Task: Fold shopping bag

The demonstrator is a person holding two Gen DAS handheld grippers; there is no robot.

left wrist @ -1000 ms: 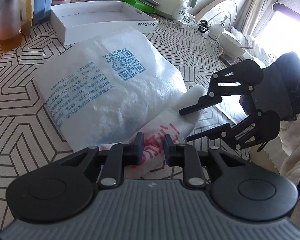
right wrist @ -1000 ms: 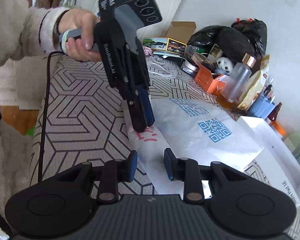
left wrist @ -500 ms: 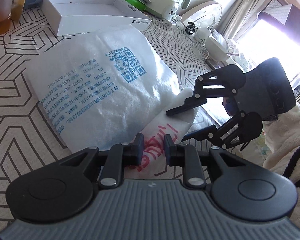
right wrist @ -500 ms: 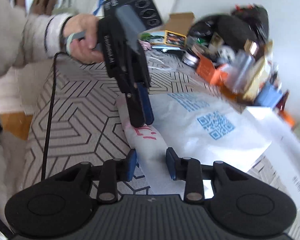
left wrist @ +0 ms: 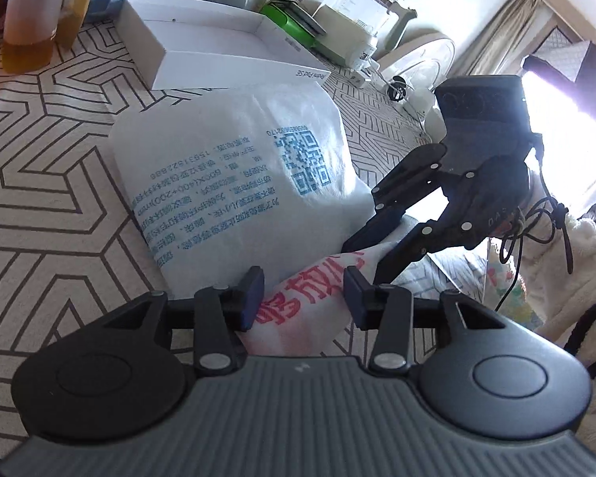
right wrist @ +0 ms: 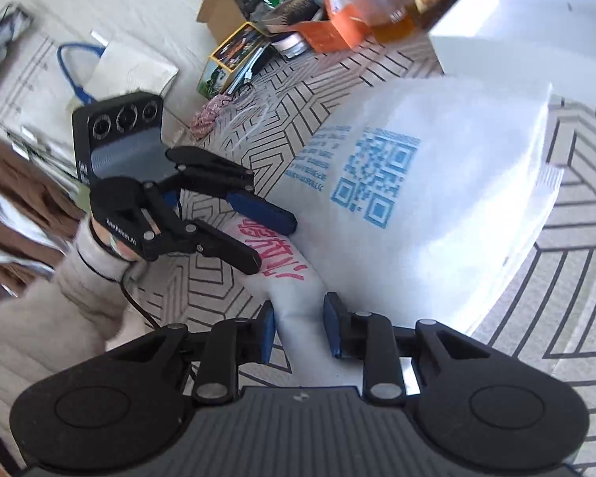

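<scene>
A white shopping bag (left wrist: 234,175) with blue print and a QR code lies folded on the patterned table; it also shows in the right wrist view (right wrist: 437,198). A narrow strip of it with red characters (left wrist: 310,294) runs along the near edge. My left gripper (left wrist: 304,292) is open with this strip between its jaws. My right gripper (right wrist: 298,324) is open around the strip's other end (right wrist: 298,310). Each gripper appears in the other's view: the right gripper (left wrist: 371,254) and the left gripper (right wrist: 276,244), both astride the strip.
A white shallow box (left wrist: 218,51) lies just beyond the bag. Bottles (left wrist: 28,20), containers and kitchen appliances (left wrist: 361,20) crowd the table's far edge. An orange box (right wrist: 337,28), a cardboard box and cables sit at the table's other end. A bright window is on the right.
Both grippers have swung round and closed in on the strip's ends. The left jaws have opened wider. The bag's folded part now lies higher and more bunched.
</scene>
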